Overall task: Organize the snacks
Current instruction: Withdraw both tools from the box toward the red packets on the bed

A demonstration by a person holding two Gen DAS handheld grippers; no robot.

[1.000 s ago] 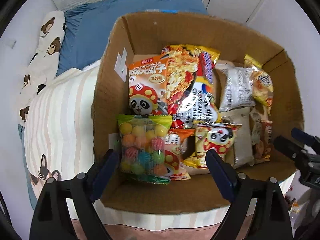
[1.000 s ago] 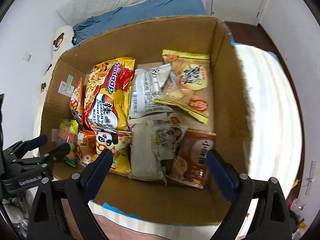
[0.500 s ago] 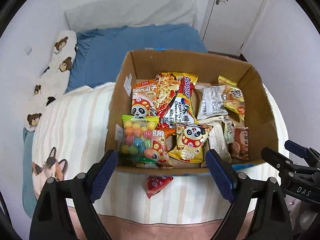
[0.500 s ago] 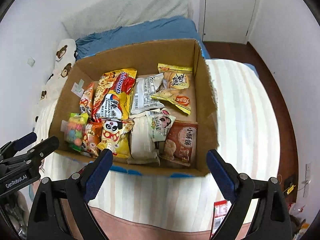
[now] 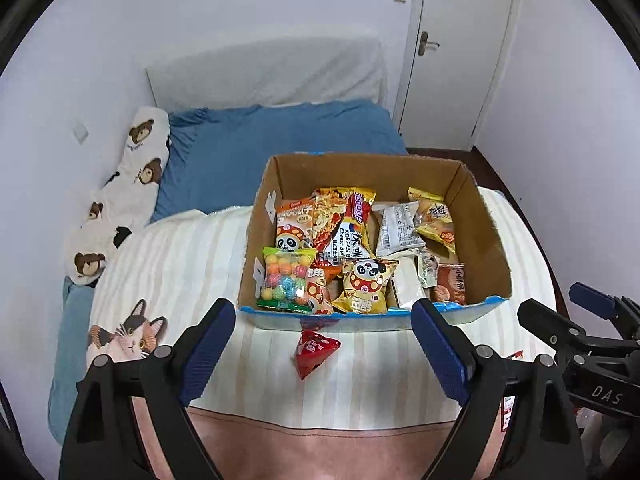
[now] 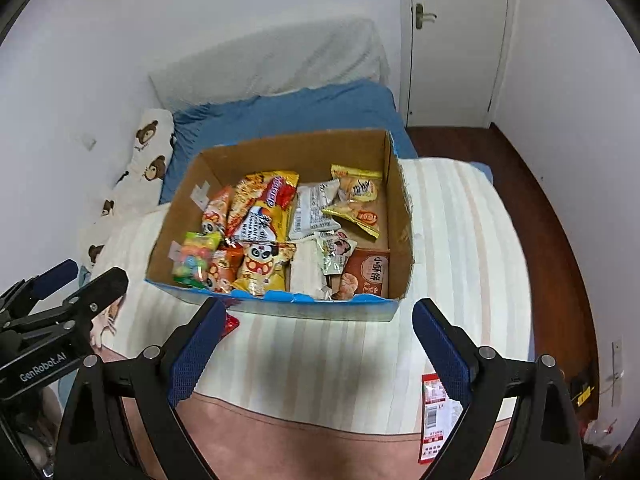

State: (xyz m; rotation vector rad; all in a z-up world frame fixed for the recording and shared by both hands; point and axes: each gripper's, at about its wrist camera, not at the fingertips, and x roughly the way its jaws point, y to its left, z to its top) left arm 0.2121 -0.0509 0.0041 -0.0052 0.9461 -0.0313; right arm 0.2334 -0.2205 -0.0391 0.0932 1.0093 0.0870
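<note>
1. The snacks sit packed in the cardboard box (image 5: 490, 240) on the bed: a candy bag (image 5: 286, 278) in the box's near left corner, a panda packet (image 5: 366, 286) just right of it, a noodle packet (image 5: 344, 220) behind them, and a brown packet (image 6: 366, 274) at the box's near right.
2. One red packet (image 5: 314, 352) lies outside, on the striped blanket (image 5: 180, 264) just in front of the box's near wall. A red-and-white packet (image 6: 436, 416) lies farther out, off the box's near right corner, by the blanket's edge.
3. What changed: a second ago both of your grippers were close over the box's contents; you have since pulled back and up, so the whole box and the loose packets in front of it have come into view.
4. Your left gripper (image 5: 322, 344) is spread wide and holds nothing; it hangs above the red packet.
5. Your right gripper (image 6: 316, 344) is also wide and empty, in front of the box's near wall.
6. That suggests the box is mostly sorted, and the two packets outside it are probably what remains. The red packet looks like the closest pick for your left side.
</note>
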